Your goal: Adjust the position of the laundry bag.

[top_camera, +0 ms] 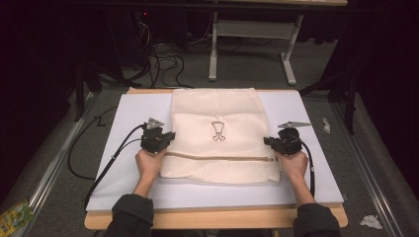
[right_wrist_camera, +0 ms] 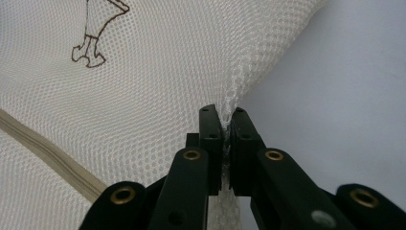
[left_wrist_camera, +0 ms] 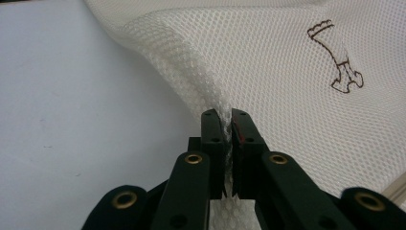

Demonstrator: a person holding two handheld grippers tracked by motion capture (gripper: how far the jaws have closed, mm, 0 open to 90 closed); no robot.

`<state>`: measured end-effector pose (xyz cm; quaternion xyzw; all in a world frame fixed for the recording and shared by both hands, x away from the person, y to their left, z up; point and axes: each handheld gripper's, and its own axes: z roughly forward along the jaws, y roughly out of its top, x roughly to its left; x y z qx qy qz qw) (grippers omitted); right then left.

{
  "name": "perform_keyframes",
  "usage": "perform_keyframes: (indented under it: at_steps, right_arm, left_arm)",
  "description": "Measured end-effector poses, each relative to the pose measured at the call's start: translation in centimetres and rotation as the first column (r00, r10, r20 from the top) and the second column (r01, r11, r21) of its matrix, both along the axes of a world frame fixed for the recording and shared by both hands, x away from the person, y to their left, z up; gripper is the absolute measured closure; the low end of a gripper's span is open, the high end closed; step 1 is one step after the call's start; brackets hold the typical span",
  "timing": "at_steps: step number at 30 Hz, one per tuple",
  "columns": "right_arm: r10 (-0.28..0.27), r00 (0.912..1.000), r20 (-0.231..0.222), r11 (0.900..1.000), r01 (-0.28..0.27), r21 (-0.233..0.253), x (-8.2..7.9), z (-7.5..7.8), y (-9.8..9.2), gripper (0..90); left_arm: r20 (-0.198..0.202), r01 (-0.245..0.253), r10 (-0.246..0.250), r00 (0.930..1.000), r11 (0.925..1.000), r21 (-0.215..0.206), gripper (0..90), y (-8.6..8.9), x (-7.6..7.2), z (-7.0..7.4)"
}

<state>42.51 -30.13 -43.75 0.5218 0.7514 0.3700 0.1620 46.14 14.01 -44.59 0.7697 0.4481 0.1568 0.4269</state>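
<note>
**A:** Where did you have the mesh bag (top_camera: 217, 136) at that point?

**B:** You had it lying flat in the middle of the white surface (top_camera: 131, 123), zipper (top_camera: 217, 158) running across near your edge and the small brown printed figure (top_camera: 218, 131) facing up. The far part was folded or doubled over; I couldn't tell which.

**A:** And the tools?

**B:** Your left tool (left_wrist_camera: 227, 125) was closed tight on the bag's left edge, with a thin fold of mesh pinched between the jaws and pulled up off the surface. Your right tool (right_wrist_camera: 225, 123) did the same on the right edge, jaws nearly together with netting squeezed between them. From above, the two grips (top_camera: 157, 138) (top_camera: 284, 142) sat roughly level with each other, just beyond the zipper line.

**A:** So which step was that?

**B:** I judged you were at the start of a fold or a lift: both sides were secured, and the edges had only just risen at the grips while the rest lay on the surface.

**A:** What did the next move ask of me?

**B:** You needed both hands to rise together and travel evenly, keeping the mesh taut between them so it wouldn't sag or twist. The netting looked slack and slippery, so you needed firm pressure, and no jerk that could tear a thin pinch free.
</note>
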Motion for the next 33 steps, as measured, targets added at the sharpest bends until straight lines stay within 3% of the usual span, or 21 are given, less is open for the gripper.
perform_keyframes:
  at_steps: [10, 13, 15, 19, 26, 28, 33]
  right_arm:
    - [-0.007, 1.0000, -0.006, 1.000, 0.007, -0.012, 0.0, -0.9, -0.4, 85.5]
    - [-0.014, 0.9998, -0.015, 1.000, 0.014, 0.002, -0.1, -1.3, -0.5, 83.2]
    - [-0.007, 0.9997, -0.024, 1.000, 0.007, 0.005, -0.2, -1.5, -0.5, 81.6]
    - [-0.005, 1.0000, -0.004, 1.000, 0.005, -0.004, -0.5, -1.5, -0.5, 78.2]
    - [-0.027, 0.9994, 0.021, 1.000, 0.027, 0.011, -0.9, -1.6, -0.7, 64.1]
    - [-0.035, 0.9989, 0.030, 0.999, 0.034, 0.011, -1.1, -1.6, -0.8, 59.1]
    - [-0.056, 0.9969, 0.056, 0.998, 0.055, 0.020, -1.7, -1.6, -1.3, 50.5]
  left_arm:
    - [-0.003, 0.019, -0.019, 0.9998, 0.9993, 0.033, 81.8, -0.4, 0.1, -0.9]
    - [0.000, 0.011, -0.011, 0.9999, 0.9999, -0.005, 80.1, 0.0, 0.0, -1.0]
    - [-0.004, 0.008, -0.008, 1.0000, 1.0000, 0.003, 78.5, 0.2, 0.0, -1.1]
    - [0.018, -0.002, 0.002, 0.9998, 0.9995, 0.031, 73.1, 0.3, -0.3, -1.1]
    - [0.055, -0.018, 0.017, 0.9984, 0.9996, 0.022, 57.1, 0.7, -1.0, -0.8]
    - [0.071, -0.026, 0.023, 0.9972, 0.9988, 0.040, 54.4, 0.9, -1.4, -0.8]
    - [0.110, -0.023, 0.019, 0.9938, 0.9992, 0.032, 50.6, 1.1, -2.5, -0.7]
